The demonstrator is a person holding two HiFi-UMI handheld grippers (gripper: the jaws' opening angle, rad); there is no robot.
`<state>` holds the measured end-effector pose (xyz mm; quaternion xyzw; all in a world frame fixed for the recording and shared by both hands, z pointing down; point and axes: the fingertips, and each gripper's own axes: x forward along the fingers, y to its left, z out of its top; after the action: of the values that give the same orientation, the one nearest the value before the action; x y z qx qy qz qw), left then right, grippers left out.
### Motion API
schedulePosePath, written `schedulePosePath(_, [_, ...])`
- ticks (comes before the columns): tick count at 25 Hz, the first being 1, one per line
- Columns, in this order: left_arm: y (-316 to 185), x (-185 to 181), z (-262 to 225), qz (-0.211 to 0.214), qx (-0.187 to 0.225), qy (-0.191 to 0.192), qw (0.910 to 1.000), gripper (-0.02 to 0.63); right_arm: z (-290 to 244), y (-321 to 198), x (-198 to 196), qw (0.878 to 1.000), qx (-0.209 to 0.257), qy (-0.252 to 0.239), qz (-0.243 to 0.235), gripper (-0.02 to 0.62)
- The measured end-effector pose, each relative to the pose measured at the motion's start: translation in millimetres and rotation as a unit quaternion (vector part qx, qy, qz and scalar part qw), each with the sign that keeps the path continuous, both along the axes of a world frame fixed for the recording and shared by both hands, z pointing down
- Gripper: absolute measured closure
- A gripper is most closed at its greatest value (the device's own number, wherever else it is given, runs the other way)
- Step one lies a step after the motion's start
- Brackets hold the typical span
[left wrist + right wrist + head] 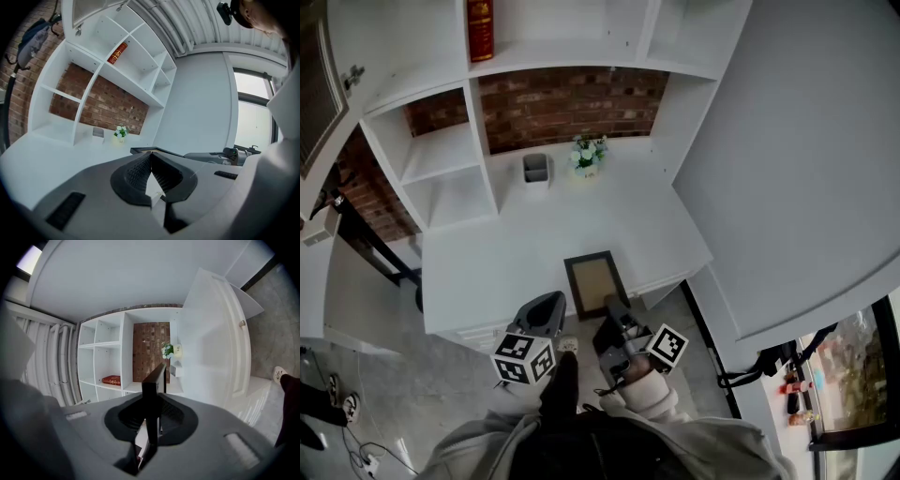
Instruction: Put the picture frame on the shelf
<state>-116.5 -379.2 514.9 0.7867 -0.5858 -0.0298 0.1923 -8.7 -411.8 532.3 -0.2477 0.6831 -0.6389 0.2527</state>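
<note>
"White was the bench (487,262), and white the shelf unit (483,150) at its back, with a brick wall (572,103) showing behind the open compartments. Where was the picture frame?"

"The picture frame (594,283) was in the right claw (617,309), which pinched it by its near edge. The frame lay level, tan face up inside its dark border, over the front edge of the bench and well apart from the shelves."

"And the left claw?"

"The left claw (548,305) hung just beside the frame, on its left, with its pads pressed together and nothing between them."

"What else was about?"

"A red book (480,28) stood upright in an upper compartment. At the back of the bench, near the brick, a small grey cup (536,169) sat just beside a pot of white flowers (588,155)"
</note>
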Motion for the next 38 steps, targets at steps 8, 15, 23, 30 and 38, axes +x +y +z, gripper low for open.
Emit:
schedulePosePath(8, [-55, -13, -28, -0.001, 0.015, 0.002, 0.9999, 0.601, -36, -54, -15, 1.000, 0.017, -0.015, -0.004, 0.546])
schedulePosePath(15, [-90, -26, -46, 0.003, 0.013, 0.003, 0.9999, 0.601, -68, -90, -28, 0.999, 0.037, -0.015, -0.007, 0.546])
schedulePosePath(23, [-131, -44, -72, -0.001, 0.016, -0.011, 0.9998, 0.600, -108, -134, -40, 0.998, 0.056, -0.031, -0.007, 0.546])
schedulePosePath(30, [-164, -65, -109, -0.006, 0.024, -0.011, 0.9996, 0.600, -147, -169, -66, 0.997, 0.057, -0.048, -0.033, 0.546])
schedulePosePath(38, [-199, -81, -159, -0.013, 0.044, -0.026, 0.9986, 0.600, -207, -203, -89, 0.992, 0.077, -0.086, -0.052, 0.546])
